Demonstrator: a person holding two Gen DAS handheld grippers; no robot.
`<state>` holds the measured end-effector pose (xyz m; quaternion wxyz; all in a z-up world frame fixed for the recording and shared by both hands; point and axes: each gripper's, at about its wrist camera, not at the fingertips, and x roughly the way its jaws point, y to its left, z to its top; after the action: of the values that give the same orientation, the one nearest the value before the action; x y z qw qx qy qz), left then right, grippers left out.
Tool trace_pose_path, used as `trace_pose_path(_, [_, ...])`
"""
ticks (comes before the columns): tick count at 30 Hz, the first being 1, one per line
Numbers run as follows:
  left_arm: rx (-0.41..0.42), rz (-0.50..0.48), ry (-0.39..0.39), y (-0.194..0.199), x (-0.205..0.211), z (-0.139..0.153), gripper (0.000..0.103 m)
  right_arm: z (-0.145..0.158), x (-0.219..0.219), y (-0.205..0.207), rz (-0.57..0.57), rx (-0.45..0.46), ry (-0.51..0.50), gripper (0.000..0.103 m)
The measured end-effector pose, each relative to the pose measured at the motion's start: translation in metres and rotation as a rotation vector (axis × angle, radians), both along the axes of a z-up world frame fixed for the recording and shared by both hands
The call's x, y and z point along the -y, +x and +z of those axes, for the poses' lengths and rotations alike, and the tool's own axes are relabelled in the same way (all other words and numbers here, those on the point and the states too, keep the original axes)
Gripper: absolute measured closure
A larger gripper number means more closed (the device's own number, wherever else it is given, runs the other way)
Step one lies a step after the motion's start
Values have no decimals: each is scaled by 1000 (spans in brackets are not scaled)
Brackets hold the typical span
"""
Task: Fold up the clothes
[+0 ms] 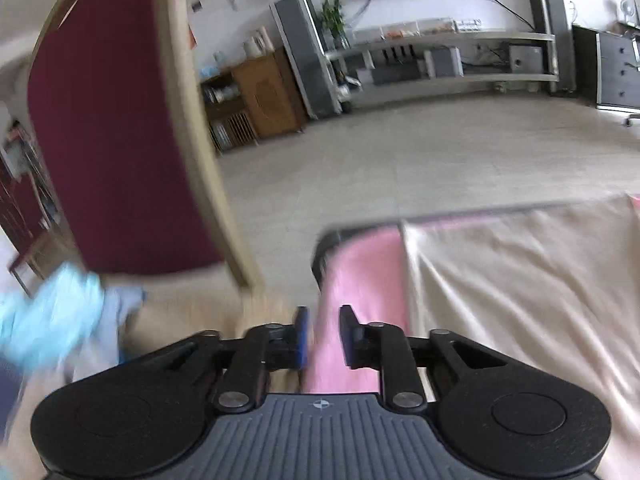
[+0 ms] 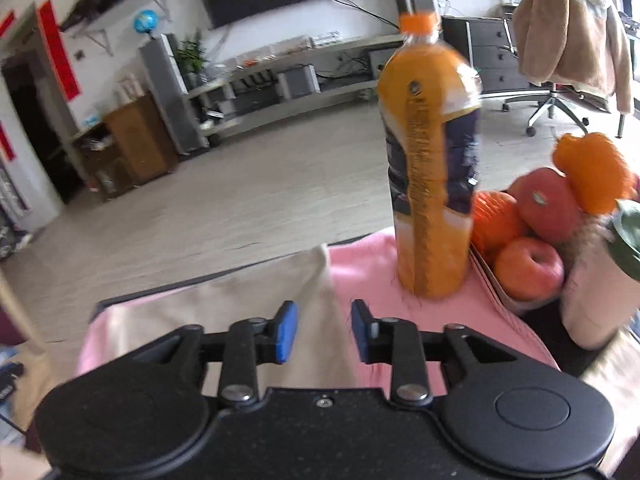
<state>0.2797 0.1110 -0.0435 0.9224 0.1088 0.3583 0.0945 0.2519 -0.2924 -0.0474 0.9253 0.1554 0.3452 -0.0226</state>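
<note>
A beige garment [image 1: 520, 280] lies spread on a pink cloth [image 1: 356, 280] that covers the table. My left gripper [image 1: 323, 334] is open and empty, above the pink cloth just left of the garment's left edge. In the right wrist view the same beige garment [image 2: 240, 304] lies on the pink cloth [image 2: 360, 268]. My right gripper [image 2: 324, 330] is open and empty, over the garment's right edge. No finger touches fabric that I can see.
An orange juice bottle [image 2: 432, 160] stands on the pink cloth right of the garment. A tray of apples and oranges [image 2: 532, 224] sits beside it. A maroon chair back [image 1: 112, 128] and light blue clothes [image 1: 52, 320] are left of the table.
</note>
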Motion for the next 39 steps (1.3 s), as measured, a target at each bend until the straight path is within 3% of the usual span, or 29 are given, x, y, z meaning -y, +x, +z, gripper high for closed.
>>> trace_pose_path(3, [-53, 7, -133, -35, -3, -21, 80, -8, 13, -29, -6, 13, 41, 70])
trace_pose_path(6, [-90, 10, -246, -46, 5, -58, 91, -33, 25, -42, -31, 3, 88, 70])
trace_pose_path(8, [-99, -34, -204, -41, 20, -71, 92, -59, 34, -39, -52, -27, 122, 70])
trace_pose_path(11, [-38, -67, -109, -38, 37, -83, 92, -102, 46, -22, -34, -120, 167, 73])
trace_pose_path(15, [-41, -51, -156, -19, 39, -98, 92, -132, 48, 6, 26, -186, 223, 73])
trace_pose_path(19, [-100, -51, -109, -10, 40, -118, 93, -151, 34, 12, 31, -218, 161, 73])
trace_pose_path(20, [-115, -42, -83, -10, 40, -123, 92, -151, 32, 11, 28, -203, 142, 73])
trace_pose_path(22, [-126, -22, -27, -10, 42, -125, 89, -149, 29, 9, 6, -183, 78, 98])
trace_pose_path(25, [-145, 13, -21, -11, 39, -123, 89, -148, 23, 7, -47, -171, -40, 99])
trace_pose_path(30, [-152, 22, -17, -13, 35, -122, 88, -150, 20, 4, -67, -198, -68, 96])
trace_pose_path(32, [-125, -38, -61, -18, 39, -109, 88, -146, 22, 2, -62, -204, -43, 87])
trace_pose_path(35, [-77, -147, -138, -27, 47, -85, 93, -118, 29, -6, -91, -154, 49, 85])
trace_pose_path(39, [-35, -322, -251, -36, 62, -56, 92, -79, 30, 0, -3, -110, 300, 82])
